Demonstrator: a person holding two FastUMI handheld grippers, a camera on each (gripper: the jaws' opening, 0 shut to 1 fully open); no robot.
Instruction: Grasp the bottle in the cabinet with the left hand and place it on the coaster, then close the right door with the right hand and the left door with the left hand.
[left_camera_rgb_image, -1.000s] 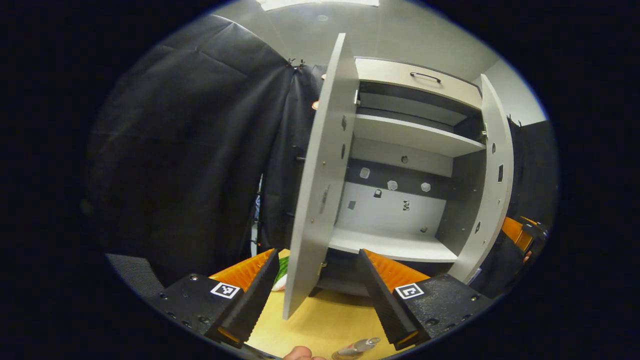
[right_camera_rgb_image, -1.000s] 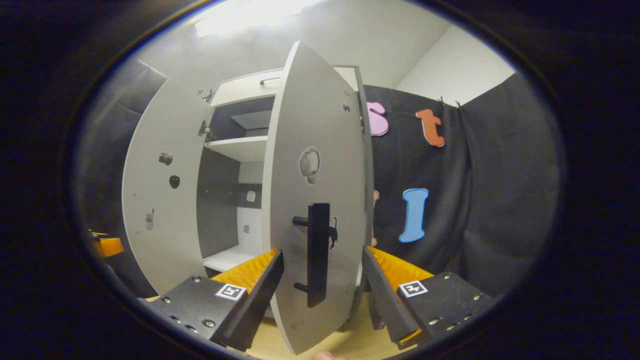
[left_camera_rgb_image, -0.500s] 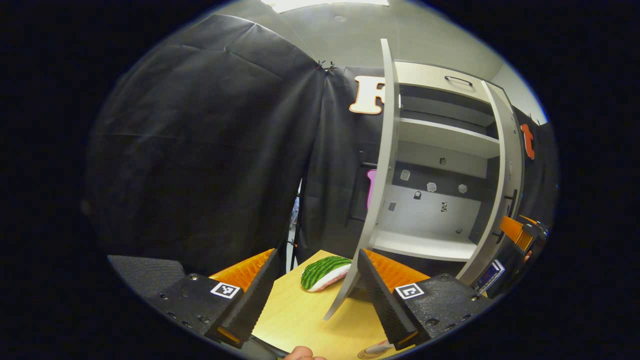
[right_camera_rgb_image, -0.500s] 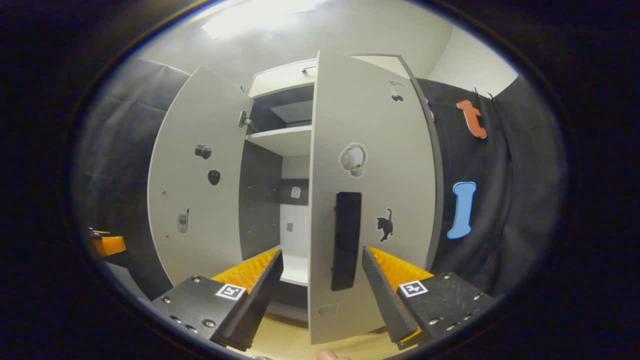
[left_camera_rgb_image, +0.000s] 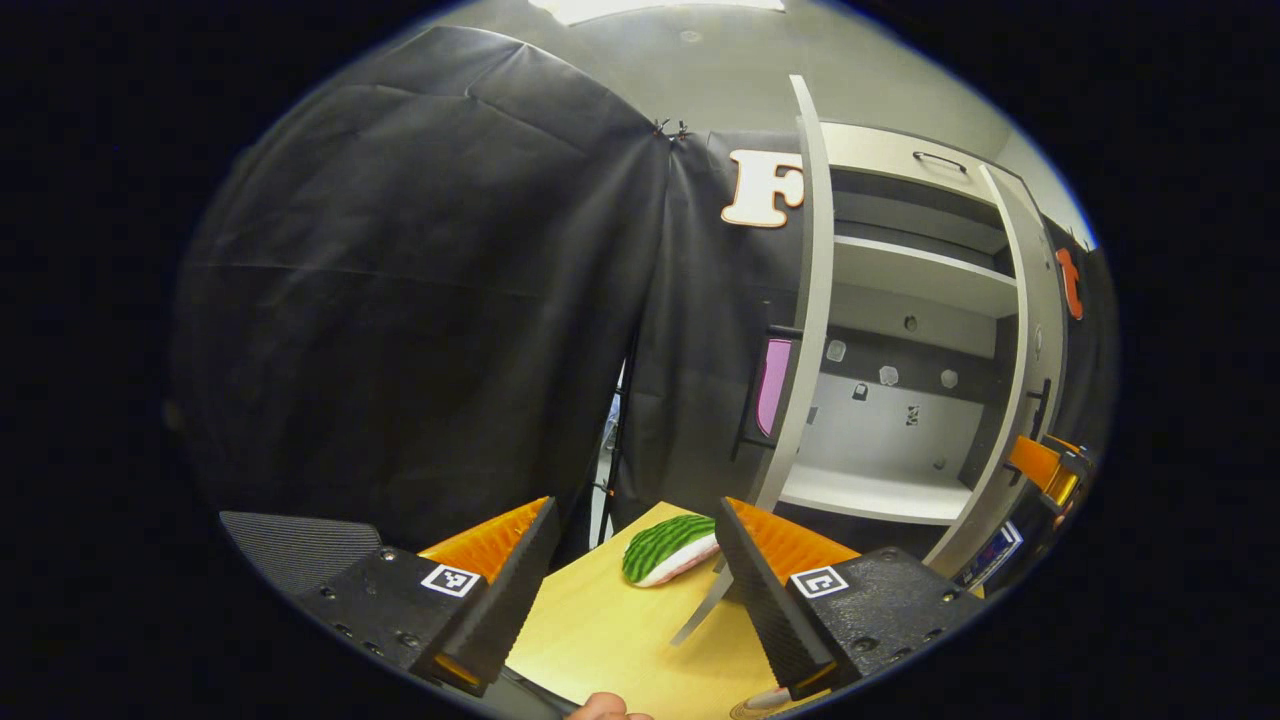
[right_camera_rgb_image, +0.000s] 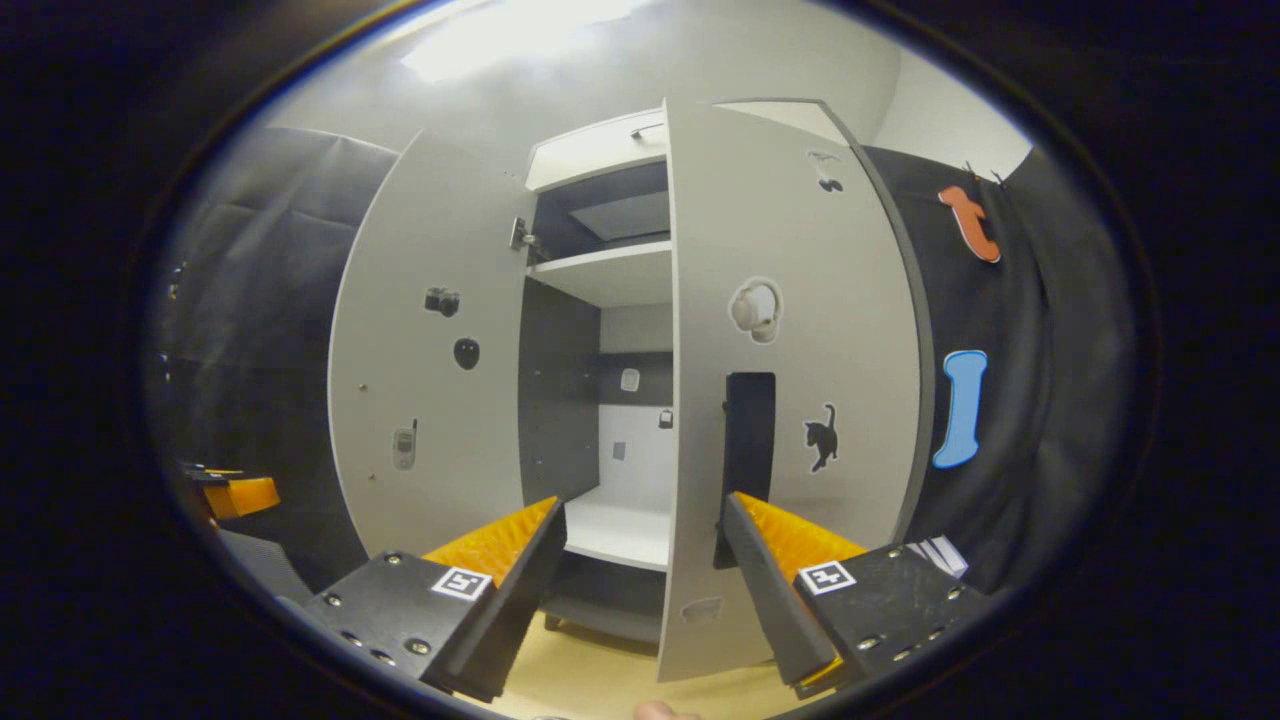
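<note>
No readable words, brands or numbers — the stickers on the right door (right_camera_rgb_image: 790, 400) and left door (right_camera_rgb_image: 430, 370) are small pictures, and the square tags on each gripper's fingers carry black-and-white coded patterns — not letters.

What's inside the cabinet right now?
The cabinet has bare shelves and small stickers on its back wall. The right door covers its right part.

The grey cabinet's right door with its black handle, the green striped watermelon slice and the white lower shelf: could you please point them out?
Grey right door (right_camera_rgb_image: 800, 250), right gripper view, its outer face.
Black handle (right_camera_rgb_image: 748, 430), right gripper view, its upper half.
Green striped watermelon slice (left_camera_rgb_image: 668, 545), left gripper view, its rind.
White lower shelf (left_camera_rgb_image: 870, 494), left gripper view, its top surface.
</note>
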